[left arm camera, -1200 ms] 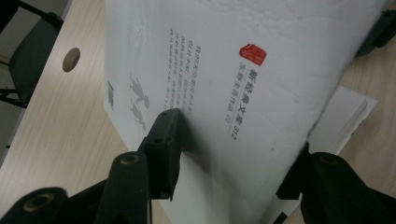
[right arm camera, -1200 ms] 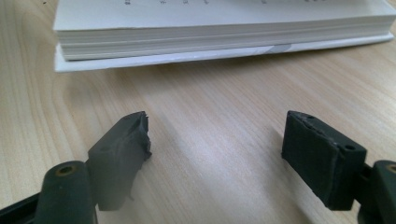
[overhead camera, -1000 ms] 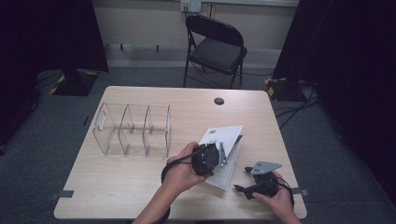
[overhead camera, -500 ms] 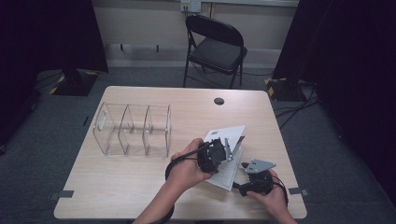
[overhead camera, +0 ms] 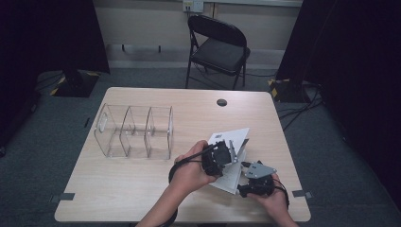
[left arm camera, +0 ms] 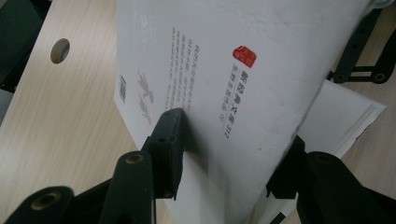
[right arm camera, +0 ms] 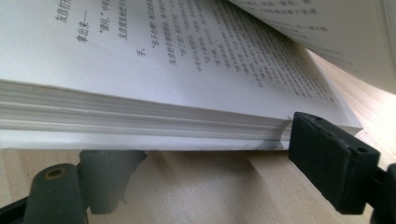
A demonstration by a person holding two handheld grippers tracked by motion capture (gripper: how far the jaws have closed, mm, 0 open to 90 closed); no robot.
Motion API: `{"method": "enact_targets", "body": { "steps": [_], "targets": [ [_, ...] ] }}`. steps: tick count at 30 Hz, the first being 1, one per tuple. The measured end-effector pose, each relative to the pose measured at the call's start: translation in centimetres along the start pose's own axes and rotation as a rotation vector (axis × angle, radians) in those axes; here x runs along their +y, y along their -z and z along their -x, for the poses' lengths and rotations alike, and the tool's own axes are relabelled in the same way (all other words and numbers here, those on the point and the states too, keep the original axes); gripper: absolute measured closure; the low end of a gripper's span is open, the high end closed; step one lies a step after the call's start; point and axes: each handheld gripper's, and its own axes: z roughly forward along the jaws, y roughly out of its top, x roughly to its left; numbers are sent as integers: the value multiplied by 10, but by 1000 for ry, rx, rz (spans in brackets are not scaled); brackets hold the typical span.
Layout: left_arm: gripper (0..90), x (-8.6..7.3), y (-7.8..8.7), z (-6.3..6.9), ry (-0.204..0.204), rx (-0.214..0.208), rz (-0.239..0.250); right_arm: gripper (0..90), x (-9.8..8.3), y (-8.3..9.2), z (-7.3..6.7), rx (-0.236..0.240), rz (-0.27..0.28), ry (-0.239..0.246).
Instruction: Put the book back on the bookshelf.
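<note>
A white paperback [overhead camera: 230,137] lies open near the table's front right. My left gripper [overhead camera: 231,152] is shut on its raised back cover [left arm camera: 210,56], which carries a red seal and a barcode, and holds that bundle tilted up off the lower pages [left arm camera: 345,116]. In the left gripper view my left gripper [left arm camera: 231,135] has one jaw on each face of the cover. My right gripper [overhead camera: 242,182] sits low at the front edge of the flat page block [right arm camera: 140,60]. In its own view my right gripper [right arm camera: 210,149] is open; its jaws have just closed a little, straddling the block's edge.
A clear three-bay organizer [overhead camera: 135,131] stands at the table's left middle. A cable hole [overhead camera: 221,102] is near the far edge. A black folding chair [overhead camera: 220,42] stands beyond the table. The table's front edge is just behind my right hand.
My right gripper has edged slightly left toward the book's front edge. My left gripper still holds the raised cover in about the same place.
</note>
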Motion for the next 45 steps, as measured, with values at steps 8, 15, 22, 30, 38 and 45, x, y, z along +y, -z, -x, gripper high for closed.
{"method": "enact_targets", "body": {
  "steps": [8,15,22,30,38,45],
  "targets": [
    [543,5,0,2,8,-3,-14,216,4,2,-2,-24,13,91],
    [544,11,3,3,2,-7,-25,240,10,5,-6,-38,31,159],
    [544,12,3,4,13,-5,-32,276,12,5,-7,-34,27,212],
    [505,12,1,8,12,-1,-8,407,18,9,-6,-30,29,292],
    [399,5,7,1,43,-118,114,481,30,22,4,15,36,202],
    [320,-13,30,-14,103,-124,174,491,31,24,9,31,33,189]
  ]
}}
